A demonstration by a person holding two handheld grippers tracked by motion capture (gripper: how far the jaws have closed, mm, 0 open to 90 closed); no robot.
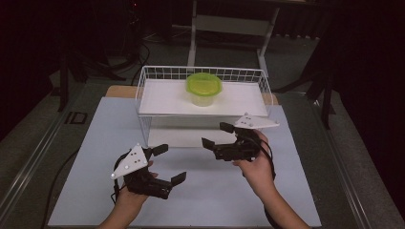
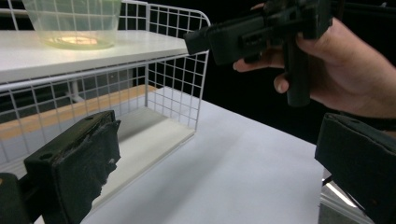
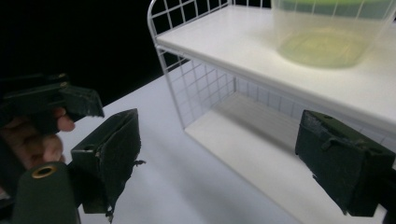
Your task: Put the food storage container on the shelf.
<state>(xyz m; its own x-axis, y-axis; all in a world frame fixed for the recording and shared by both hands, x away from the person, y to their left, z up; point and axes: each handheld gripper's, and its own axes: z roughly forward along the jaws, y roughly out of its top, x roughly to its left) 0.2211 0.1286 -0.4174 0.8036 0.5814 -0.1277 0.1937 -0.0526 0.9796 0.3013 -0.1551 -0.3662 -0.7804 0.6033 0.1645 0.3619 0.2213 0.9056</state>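
Seen from the high view: a white wire shelf rack (image 1: 143, 98) standing at the far middle of a pale table (image 1: 86, 181), with a clear plastic container (image 1: 204, 98) capped by a lime-green lid (image 1: 204, 84) on the rack's top shelf, near its centre. Below and in front of the rack, over the tabletop, the left gripper (image 1: 168, 164) held low at the near left, jaws spread wide with nothing between them. To its right and a little nearer the rack, the right gripper (image 1: 218, 135), jaws likewise parted and empty, pointing left across the front of the rack. Both well apart from the container.

From the left gripper view: two black jaws wide apart at the bottom corners, the rack's front corner and its lower shelf (image 2: 144, 135) between them, the container's translucent base (image 2: 74, 23) above on the top shelf, and the right gripper with its hand (image 2: 345, 74) close at the upper right. Lid out of frame here.

From the right gripper view: own jaws open over the lower shelf, container base overhead with a strip of green at the top edge, and the left gripper's jaw tip (image 3: 77, 100) with fingers (image 3: 42, 140) at the left edge.
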